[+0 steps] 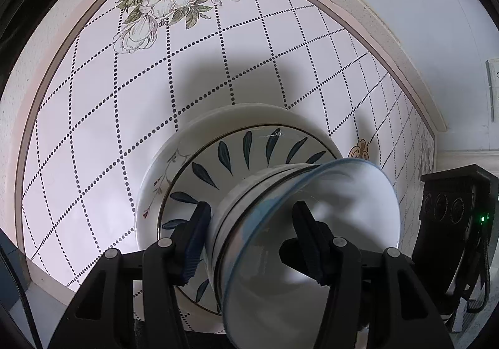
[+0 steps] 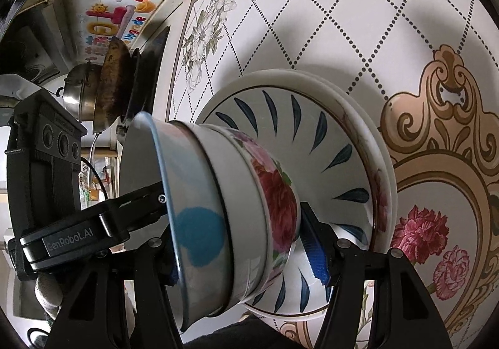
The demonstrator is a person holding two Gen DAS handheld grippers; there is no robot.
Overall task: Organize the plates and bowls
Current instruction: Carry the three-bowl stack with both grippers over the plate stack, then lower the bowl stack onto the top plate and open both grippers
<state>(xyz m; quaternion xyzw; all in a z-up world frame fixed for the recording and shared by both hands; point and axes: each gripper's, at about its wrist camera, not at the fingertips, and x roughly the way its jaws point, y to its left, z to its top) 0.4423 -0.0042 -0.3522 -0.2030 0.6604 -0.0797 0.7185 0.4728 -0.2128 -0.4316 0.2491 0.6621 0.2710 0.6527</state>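
Already most of the sorting looks done: a stack of bowls point(image 2: 237, 208) sits nested together on the leaf-patterned plate point(image 1: 249, 146), which itself rests on a wider white plate point(image 1: 162, 168) on the tiled desk point(image 1: 93, 99).

In the left wrist view the stack lies at about five o'clock from the plates' middle. The left hand-held gripper point(image 1: 249, 239) straddles the rim of the top, blue-edged bowl point(image 1: 327, 224), one finger outside the wall and one inside, and looks closed on it. The right hand-held gripper point(image 2: 240, 255) brackets the whole stack from its side, its blue pad point(image 2: 315, 252) at four o'clock against the flowered bowl point(image 2: 277, 202); its other finger is hidden behind the bowls, so I judge it to be gripping but cannot see both contacts.

No loose plate or bowl shows elsewhere on the desk. What seems left is to settle the stack squarely on the plates and let go.
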